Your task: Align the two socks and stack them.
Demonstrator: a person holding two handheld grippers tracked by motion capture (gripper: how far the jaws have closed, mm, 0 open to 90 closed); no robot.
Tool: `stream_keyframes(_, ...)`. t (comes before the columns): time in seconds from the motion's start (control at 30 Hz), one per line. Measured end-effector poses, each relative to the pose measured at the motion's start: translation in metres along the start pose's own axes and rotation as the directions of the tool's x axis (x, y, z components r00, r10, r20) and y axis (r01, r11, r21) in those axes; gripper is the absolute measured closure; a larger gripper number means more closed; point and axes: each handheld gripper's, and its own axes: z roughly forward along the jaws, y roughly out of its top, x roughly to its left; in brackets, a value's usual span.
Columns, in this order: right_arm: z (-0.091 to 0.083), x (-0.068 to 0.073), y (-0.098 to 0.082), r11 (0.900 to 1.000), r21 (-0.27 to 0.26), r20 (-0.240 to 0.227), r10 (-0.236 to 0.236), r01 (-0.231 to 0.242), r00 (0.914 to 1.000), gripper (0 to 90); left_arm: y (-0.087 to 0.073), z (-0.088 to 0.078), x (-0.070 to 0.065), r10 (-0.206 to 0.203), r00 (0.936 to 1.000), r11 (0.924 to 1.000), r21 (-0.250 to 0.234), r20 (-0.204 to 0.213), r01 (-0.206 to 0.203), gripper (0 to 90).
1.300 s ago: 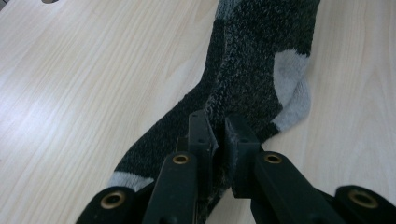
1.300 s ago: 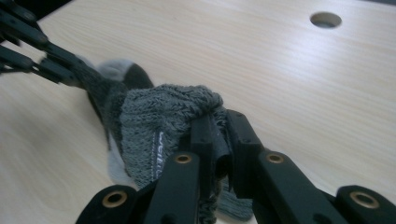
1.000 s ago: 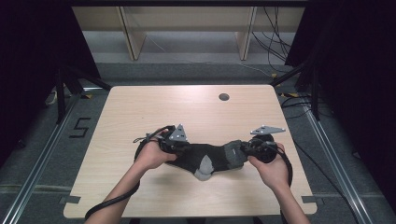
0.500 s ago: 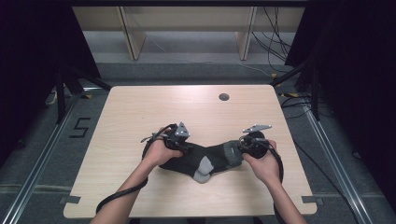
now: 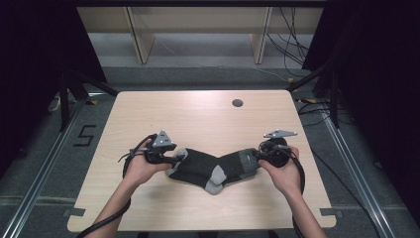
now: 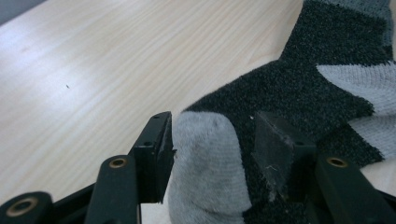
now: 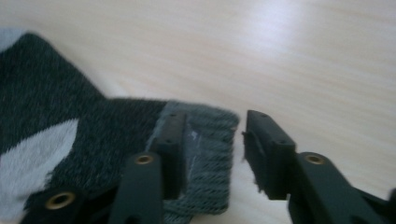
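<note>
Lying socks [image 5: 213, 168], bare table [image 5: 198, 114], cable hole [image 5: 237, 103]

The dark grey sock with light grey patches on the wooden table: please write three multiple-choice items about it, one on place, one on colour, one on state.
1. Where does the dark grey sock with light grey patches lie on the pale wooden table?
A. near the person's edge, between the two grippers
B. at the far edge, over the round hole
C. hanging off the left side

2. What colour is the toe tip between the left gripper jaws?
A. red
B. light grey
C. white with blue stripes

3. How do the right gripper jaws stand at the ribbed cuff?
A. apart, just opened
B. pressed shut on it
C. raised far above it

Key: 1 A, as the high view shows; 2 B, as the left gripper view shows; 3 A, a gap shows beside the cuff.
</note>
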Motion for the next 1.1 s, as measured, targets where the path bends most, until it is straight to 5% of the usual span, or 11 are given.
stream_keyframes(0.07, 0.008, -0.001, -0.003, 0.999, 0.044, -0.01, 0.003, -0.002, 0.9999, 65.6, -0.006, 0.001, 0.001, -0.01, 0.9999, 0.9999, 0.014, -0.011, 0.011, 45.5)
stream_keyframes(0.2, 0.015, -0.004, -0.008, 0.992, 0.094, 0.0, 0.089, -0.089, 0.996, 64.2, -0.012, 0.001, -0.001, -0.045, 0.999, 0.999, 0.001, 0.0, 0.045, 44.5)
stream_keyframes(0.3, 0.02, -0.008, -0.009, 0.993, 0.096, 0.004, 0.07, -0.07, 0.9975, 64.2, -0.012, -0.004, -0.003, -0.065, 0.9976, 0.9975, -0.027, 0.024, 0.065, 46.6)
stream_keyframes(0.37, 0.022, -0.01, -0.01, 0.991, 0.12, -0.047, 0.067, -0.061, 0.9967, 65.3, -0.013, -0.005, -0.004, -0.063, 0.9979, 0.9979, -0.015, 0.016, 0.064, 48.7)
stream_keyframes(0.43, 0.025, -0.006, -0.011, 0.987, 0.132, -0.037, 0.097, -0.092, 0.9946, 66.3, -0.015, -0.003, -0.004, -0.069, 0.9975, 0.9976, 0.009, 0.011, 0.069, 51.1)
stream_keyframes(0.5, 0.028, -0.008, -0.012, 0.991, 0.122, -0.022, 0.053, -0.05, 0.9983, 68.2, -0.017, 0.0, -0.003, -0.063, 0.9975, 0.998, 0.01, 0.03, 0.063, 56.2)
stream_keyframes(0.73, 0.031, -0.007, -0.012, 0.987, 0.131, 0.003, 0.096, -0.096, 0.9953, 73.9, -0.021, 0.012, -0.004, -0.057, 0.9981, 0.9979, 0.032, 0.023, 0.056, 65.1)
stream_keyframes(0.97, 0.034, -0.007, -0.013, 0.985, 0.154, 0.01, 0.082, -0.082, 0.9966, 78.8, -0.025, 0.02, -0.004, -0.047, 0.9989, 0.9971, 0.06, -0.004, 0.047, 74.4)
stream_keyframes(1.1, 0.036, -0.006, -0.014, 0.986, 0.156, 0.01, 0.058, -0.059, 0.9983, 83.1, -0.026, 0.02, -0.004, -0.078, 0.997, 0.9958, 0.049, -0.004, 0.078, 80.3)
